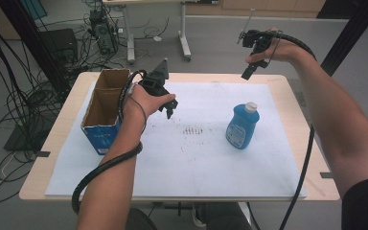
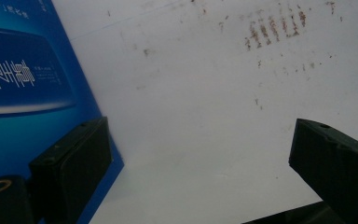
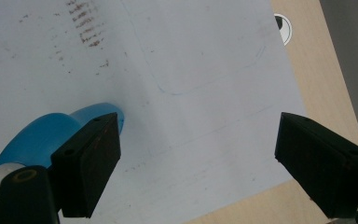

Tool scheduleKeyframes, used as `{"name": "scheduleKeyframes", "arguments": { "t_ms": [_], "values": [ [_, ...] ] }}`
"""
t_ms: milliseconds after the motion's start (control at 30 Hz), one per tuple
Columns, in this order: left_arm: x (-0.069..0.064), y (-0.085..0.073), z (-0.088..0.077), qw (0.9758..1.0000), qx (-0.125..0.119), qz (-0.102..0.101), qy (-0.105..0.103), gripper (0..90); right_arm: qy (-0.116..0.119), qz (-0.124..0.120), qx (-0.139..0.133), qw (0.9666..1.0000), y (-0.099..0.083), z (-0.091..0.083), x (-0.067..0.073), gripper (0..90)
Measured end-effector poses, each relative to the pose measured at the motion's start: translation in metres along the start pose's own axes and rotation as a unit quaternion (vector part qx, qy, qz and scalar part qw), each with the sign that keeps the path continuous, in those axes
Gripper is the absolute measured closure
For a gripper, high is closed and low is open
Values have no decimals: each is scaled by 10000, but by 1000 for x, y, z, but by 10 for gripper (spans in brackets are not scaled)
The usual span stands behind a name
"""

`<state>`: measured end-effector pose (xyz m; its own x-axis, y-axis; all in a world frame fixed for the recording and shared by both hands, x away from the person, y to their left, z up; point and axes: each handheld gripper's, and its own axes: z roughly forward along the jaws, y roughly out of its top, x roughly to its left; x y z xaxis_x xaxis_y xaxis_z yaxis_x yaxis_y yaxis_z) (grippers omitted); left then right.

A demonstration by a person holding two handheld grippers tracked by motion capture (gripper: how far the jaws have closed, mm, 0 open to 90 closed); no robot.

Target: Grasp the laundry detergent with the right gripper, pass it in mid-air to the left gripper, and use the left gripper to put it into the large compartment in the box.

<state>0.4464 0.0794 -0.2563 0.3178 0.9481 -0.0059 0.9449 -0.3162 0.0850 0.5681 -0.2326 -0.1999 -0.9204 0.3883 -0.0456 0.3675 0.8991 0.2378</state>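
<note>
A blue bottle [image 1: 242,126] with a white cap stands upright on the white sheet [image 1: 191,158], right of centre. An open blue cardboard box [image 1: 104,111] sits at the sheet's left. My left gripper [image 1: 168,111] hovers just right of the box, pointing down, jaws wide apart with nothing between them; in the left gripper view [image 2: 200,158] the box's blue side [image 2: 23,88] lies at the left. My right gripper [image 1: 247,73] is raised high over the table's far edge, open and empty. The right gripper view [image 3: 198,154] looks down on the bottle [image 3: 46,137] behind the left jaw.
Brown smudges [image 1: 194,130] mark the sheet's middle. The wooden table edge [image 3: 307,60] runs just right of the sheet. Desk legs [image 1: 184,43], cables and equipment stand on the floor beyond the table.
</note>
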Motion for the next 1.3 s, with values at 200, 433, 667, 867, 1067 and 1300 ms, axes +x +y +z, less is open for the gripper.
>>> {"name": "scheduleKeyframes", "arguments": {
  "t_ms": [200,433,667,867,1067,1300],
  "values": [
    [-1,0,0,10000,-7,-18,-14,63,-20,11,-57,10000,-6,-5,0,136],
    [-4,1,0,10000,2,47,22,63,5,-15,-1,10000,-14,-6,2,130],
    [-6,0,-4,9999,-62,97,18,62,32,-44,114,9999,-25,-10,7,124],
    [-9,0,-4,9998,-73,175,16,62,45,-25,48,10000,-43,-19,15,126],
    [-15,0,-2,9997,-45,239,37,62,66,50,-34,10000,-67,-21,22,112],
    [-21,0,-2,9995,-33,327,45,62,56,79,-64,9999,-96,-20,33,109]
  ]
}}
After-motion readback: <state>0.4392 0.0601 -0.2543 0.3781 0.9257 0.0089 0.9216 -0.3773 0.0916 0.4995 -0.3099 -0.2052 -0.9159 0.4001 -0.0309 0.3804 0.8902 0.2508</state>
